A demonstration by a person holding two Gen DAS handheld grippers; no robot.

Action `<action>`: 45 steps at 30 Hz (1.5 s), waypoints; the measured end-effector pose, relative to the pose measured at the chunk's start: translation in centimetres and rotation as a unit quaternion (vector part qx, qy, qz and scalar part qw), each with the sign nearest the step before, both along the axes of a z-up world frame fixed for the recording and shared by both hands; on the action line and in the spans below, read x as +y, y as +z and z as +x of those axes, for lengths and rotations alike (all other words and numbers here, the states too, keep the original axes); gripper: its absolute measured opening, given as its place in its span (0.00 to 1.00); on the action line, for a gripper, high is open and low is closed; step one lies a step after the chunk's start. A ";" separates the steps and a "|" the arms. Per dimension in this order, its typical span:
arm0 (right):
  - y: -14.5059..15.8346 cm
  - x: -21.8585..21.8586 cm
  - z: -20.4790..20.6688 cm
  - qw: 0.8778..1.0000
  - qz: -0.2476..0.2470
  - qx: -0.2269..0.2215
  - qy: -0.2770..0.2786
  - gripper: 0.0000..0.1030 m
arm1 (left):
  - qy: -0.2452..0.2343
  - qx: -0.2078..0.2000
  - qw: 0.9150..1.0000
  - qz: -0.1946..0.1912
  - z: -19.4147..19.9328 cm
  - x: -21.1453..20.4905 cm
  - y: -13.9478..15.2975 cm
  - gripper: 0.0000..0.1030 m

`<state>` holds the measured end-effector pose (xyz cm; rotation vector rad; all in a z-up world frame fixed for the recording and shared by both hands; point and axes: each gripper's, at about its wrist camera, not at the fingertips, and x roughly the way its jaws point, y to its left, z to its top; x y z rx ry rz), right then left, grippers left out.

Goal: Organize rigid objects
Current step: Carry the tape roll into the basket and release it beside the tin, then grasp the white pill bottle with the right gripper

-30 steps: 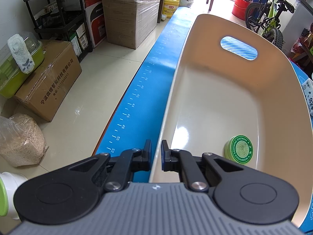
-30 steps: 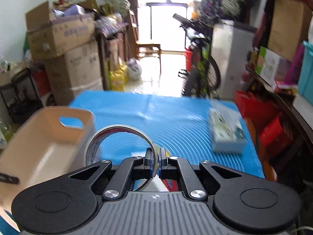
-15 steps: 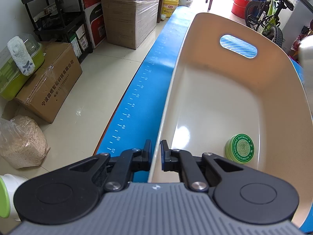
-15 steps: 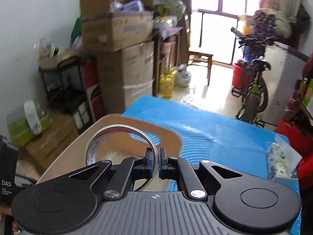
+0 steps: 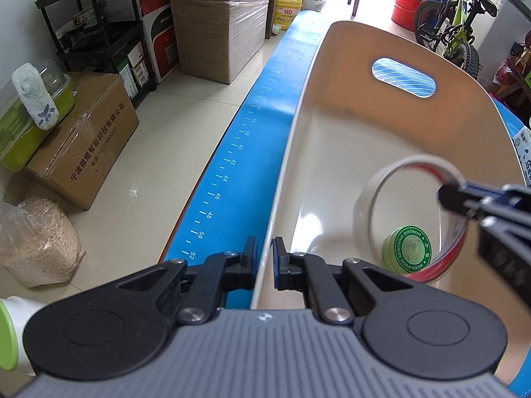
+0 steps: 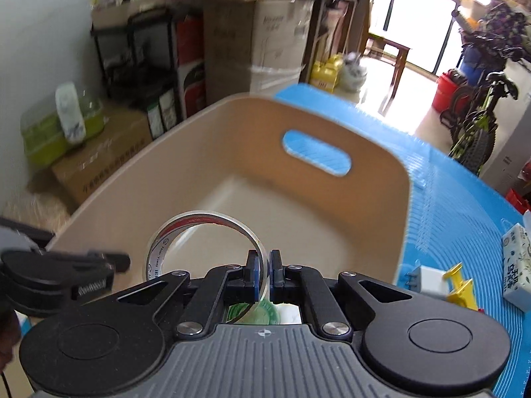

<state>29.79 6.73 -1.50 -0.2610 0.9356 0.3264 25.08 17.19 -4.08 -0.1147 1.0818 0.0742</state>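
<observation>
A beige basket (image 5: 332,132) with a handle slot stands on the blue mat. My left gripper (image 5: 264,258) is shut on the basket's near left wall, and its fingers (image 6: 116,260) show at the left of the right wrist view. My right gripper (image 6: 264,275) is shut on a clear tape roll (image 6: 159,242) with a red inner band. It comes in from the right (image 5: 451,195) and holds the tape roll (image 5: 365,205) upright inside the basket (image 6: 232,132), just above the floor. A green ointment tin (image 5: 406,248) lies on the basket floor behind the roll, partly hidden under my right gripper (image 6: 265,311).
To the right of the basket, on the blue mat (image 6: 464,215), lie a white plug (image 6: 428,277), a yellow toy (image 6: 459,285) and a tissue pack (image 6: 517,265). The mat's left edge (image 5: 239,165) drops to a floor with cardboard boxes (image 5: 83,139). A bicycle (image 5: 458,33) stands beyond.
My right gripper carried the tape roll left across the mat and down into the basket, so it now shows in the left wrist view. The left gripper and basket stayed still.
</observation>
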 end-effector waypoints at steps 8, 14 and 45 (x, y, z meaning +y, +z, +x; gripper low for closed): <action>-2.1 0.7 0.8 0.998 -0.023 0.053 0.004 0.29 | -0.002 0.000 1.000 0.004 0.0 -0.1 0.0 0.10; -0.9 -0.3 -0.3 1.000 -0.008 0.027 0.006 0.54 | -0.003 0.000 1.000 0.006 0.0 -0.2 0.1 0.10; -2.4 -17.4 -8.3 0.988 0.008 0.002 -0.152 0.68 | -0.003 -0.001 1.000 0.004 0.0 -0.3 0.1 0.11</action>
